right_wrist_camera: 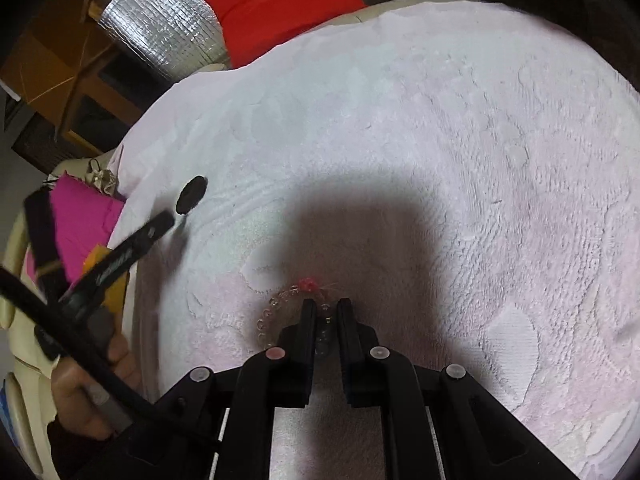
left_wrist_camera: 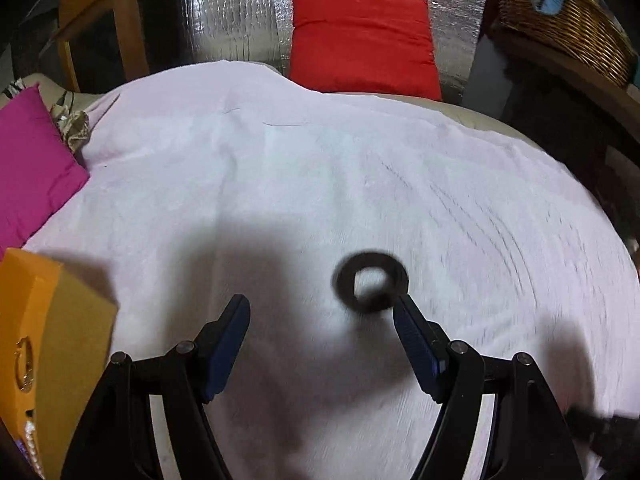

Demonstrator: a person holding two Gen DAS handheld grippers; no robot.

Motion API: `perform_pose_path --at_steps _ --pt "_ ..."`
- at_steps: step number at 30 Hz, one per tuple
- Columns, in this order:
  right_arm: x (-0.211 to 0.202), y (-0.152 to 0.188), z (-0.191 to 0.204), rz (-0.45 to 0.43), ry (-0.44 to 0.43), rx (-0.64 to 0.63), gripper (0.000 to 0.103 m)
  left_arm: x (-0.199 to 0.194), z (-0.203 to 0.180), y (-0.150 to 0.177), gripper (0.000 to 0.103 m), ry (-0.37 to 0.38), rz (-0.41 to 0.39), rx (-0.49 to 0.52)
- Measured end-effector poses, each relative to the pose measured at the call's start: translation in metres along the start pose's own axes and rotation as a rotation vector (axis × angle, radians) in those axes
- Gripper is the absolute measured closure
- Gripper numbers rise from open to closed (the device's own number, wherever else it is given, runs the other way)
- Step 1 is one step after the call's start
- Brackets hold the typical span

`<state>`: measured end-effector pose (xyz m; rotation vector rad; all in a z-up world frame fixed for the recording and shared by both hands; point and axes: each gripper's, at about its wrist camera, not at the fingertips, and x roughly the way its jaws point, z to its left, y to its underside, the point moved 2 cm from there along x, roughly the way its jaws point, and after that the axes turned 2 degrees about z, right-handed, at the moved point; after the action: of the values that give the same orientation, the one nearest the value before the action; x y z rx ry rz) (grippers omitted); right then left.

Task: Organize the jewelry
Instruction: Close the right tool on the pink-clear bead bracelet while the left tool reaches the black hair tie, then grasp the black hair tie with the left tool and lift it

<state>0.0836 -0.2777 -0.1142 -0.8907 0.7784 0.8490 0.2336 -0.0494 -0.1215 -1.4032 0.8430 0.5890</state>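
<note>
White towel over a cushioned seat, red pillow behind: two grabs underway.

Left gripper (left_wrist_camera: 322, 310) jaws spread wide, empty, with the black ring (left_wrist_camera: 371, 282) lying flat on the towel (left_wrist_camera: 280, 168) just ahead, nearly touching my right finger; frame is motion-blurred. It needs shifting right so the ring's band sits between the pads, not outside one, then dropping low and closing gently so the ring doesn't slide on the pile. Right gripper (right_wrist_camera: 325, 306) jaws nearly closed around a clear-bead bracelet (right_wrist_camera: 268, 312) with a pink bead cluster; beads sit between the fingers, but real grip is uncertain. I'd pinch firmly before lifting, since the strand may slip. Orange box (left_wrist_camera: 44, 320) at left, a pearl strand inside, looks like the destination.
</note>
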Motion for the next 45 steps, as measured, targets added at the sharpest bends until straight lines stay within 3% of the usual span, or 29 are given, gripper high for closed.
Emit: perform_pose_path --at_steps 3,8,10,12,15,18,23,28,35,38,40,41,45 --pt "0.002 0.0 0.003 -0.001 0.006 -0.008 0.09 0.018 -0.004 -0.007 0.028 0.021 0.041 -0.028" --pt "0.006 -0.003 0.005 0.001 0.001 -0.003 0.09 0.032 -0.009 -0.012 0.032 0.059 0.04 -0.058" --pt "0.006 -0.003 0.007 -0.003 0.004 -0.009 0.09 0.032 -0.012 -0.009 0.043 0.056 0.028 -0.041" --pt "0.007 -0.004 0.009 -0.005 0.006 -0.011 0.09 0.03 -0.017 -0.009 0.075 0.089 0.019 -0.018" --pt "0.009 -0.006 0.009 -0.005 0.002 -0.011 0.09 0.024 -0.023 -0.006 0.09 0.076 0.013 0.035" --pt "0.006 -0.005 0.006 -0.004 0.001 -0.021 0.09 0.012 -0.025 0.001 0.092 0.088 0.018 0.072" --pt "0.004 -0.007 0.007 -0.006 -0.015 -0.031 0.091 -0.017 -0.018 0.026 0.093 0.133 0.026 0.105" --pt "0.001 -0.008 0.008 0.008 -0.102 -0.034 0.091 -0.061 -0.014 0.065 0.093 0.204 0.038 0.139" --pt "0.009 -0.001 0.021 0.05 -0.125 -0.084 0.088 -0.071 -0.012 0.11 0.09 0.294 0.143 0.165" --pt "0.011 0.002 0.027 0.046 -0.097 -0.115 0.088 -0.065 -0.01 0.113 0.078 0.278 0.164 0.187" --pt "0.01 0.002 0.027 0.039 -0.094 -0.117 0.088 -0.066 -0.007 0.111 0.057 0.285 0.168 0.194" --pt "0.01 0.001 0.025 0.039 -0.093 -0.114 0.088 -0.067 -0.006 0.11 0.041 0.283 0.165 0.199" --pt "0.005 -0.002 0.021 0.015 -0.062 -0.118 0.088 -0.075 -0.005 0.107 0.039 0.279 0.138 0.259"
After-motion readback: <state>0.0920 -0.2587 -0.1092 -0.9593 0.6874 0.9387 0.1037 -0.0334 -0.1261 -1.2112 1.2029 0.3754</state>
